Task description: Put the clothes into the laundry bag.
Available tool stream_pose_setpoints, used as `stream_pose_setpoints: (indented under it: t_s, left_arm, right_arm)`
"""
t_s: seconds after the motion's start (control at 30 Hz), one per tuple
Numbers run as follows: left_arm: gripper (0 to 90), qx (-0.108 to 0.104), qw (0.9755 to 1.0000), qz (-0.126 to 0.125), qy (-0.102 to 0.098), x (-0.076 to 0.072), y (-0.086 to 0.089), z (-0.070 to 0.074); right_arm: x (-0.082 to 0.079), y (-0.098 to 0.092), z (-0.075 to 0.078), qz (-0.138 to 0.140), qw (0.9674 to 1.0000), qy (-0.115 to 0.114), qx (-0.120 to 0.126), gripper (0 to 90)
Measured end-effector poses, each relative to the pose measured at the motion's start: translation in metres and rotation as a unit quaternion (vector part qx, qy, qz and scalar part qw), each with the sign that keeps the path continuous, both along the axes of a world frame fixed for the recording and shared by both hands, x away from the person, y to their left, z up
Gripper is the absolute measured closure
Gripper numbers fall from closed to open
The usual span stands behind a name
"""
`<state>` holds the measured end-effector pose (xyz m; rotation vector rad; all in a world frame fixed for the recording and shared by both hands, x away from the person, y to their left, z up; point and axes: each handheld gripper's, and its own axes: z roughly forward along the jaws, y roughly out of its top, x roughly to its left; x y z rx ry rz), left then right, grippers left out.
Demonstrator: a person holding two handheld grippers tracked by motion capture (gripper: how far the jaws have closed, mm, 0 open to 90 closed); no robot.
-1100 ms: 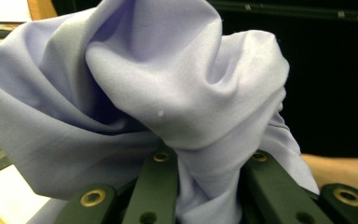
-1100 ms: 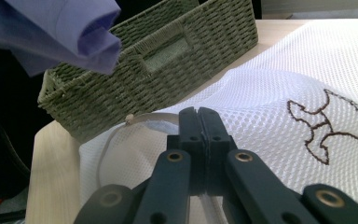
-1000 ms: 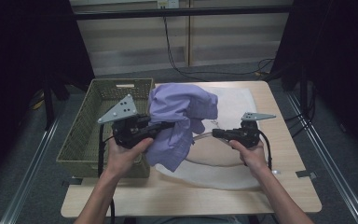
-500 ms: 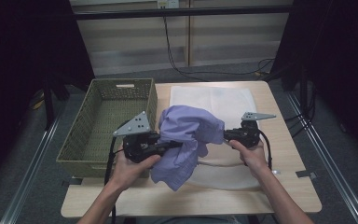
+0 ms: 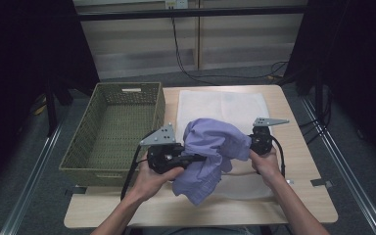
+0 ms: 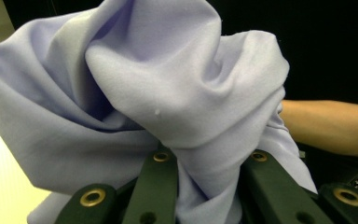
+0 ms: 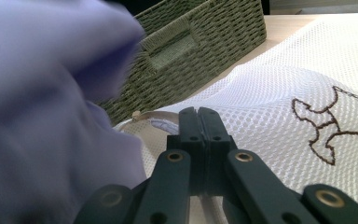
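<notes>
- Risk: the lavender garment (image 5: 210,152) hangs bunched from the left gripper (image 5: 196,158); loose folds could catch on the rim of the white mesh laundry bag (image 5: 220,105) and miss its opening.
- Risk: the right gripper (image 5: 252,144), jaws fully together, appears to pinch the bag's edge; a slip would let the mouth close.
- Left gripper: jaws nearly closed, clamped on a fold of cloth.
- Garment: soft, creased, held above the bag beside the wicker basket (image 5: 115,127).
</notes>
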<state>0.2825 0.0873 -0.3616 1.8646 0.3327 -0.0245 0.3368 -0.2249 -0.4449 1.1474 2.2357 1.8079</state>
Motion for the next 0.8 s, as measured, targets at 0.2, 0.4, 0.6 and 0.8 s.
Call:
stream_pose_setpoints:
  t_s: [0.2, 0.4, 0.6, 0.8]
  left_arm:
    - [81.5, 0.02, 0.9993, -0.001, 0.033, -0.002, -0.001, -0.033]
    - [81.4, 0.047, 0.9985, 0.008, 0.028, 0.004, -0.007, -0.043]
    - [81.4, 0.068, 0.9973, -0.001, 0.027, 0.013, -0.025, -0.048]
    - [81.2, 0.071, 0.9969, 0.006, 0.034, 0.025, -0.043, -0.054]
  right_arm:
    - [0.0, 0.002, -0.003, 0.008, 0.9999, 0.004, -0.004, 89.8]
    - [0.0, 0.003, -0.003, 0.011, 0.9999, 0.006, -0.006, 89.8]
    - [0.0, 0.006, -0.004, 0.016, 0.9998, 0.008, -0.009, 89.8]
    - [0.0, 0.005, -0.004, 0.015, 0.9998, 0.007, -0.008, 89.8]
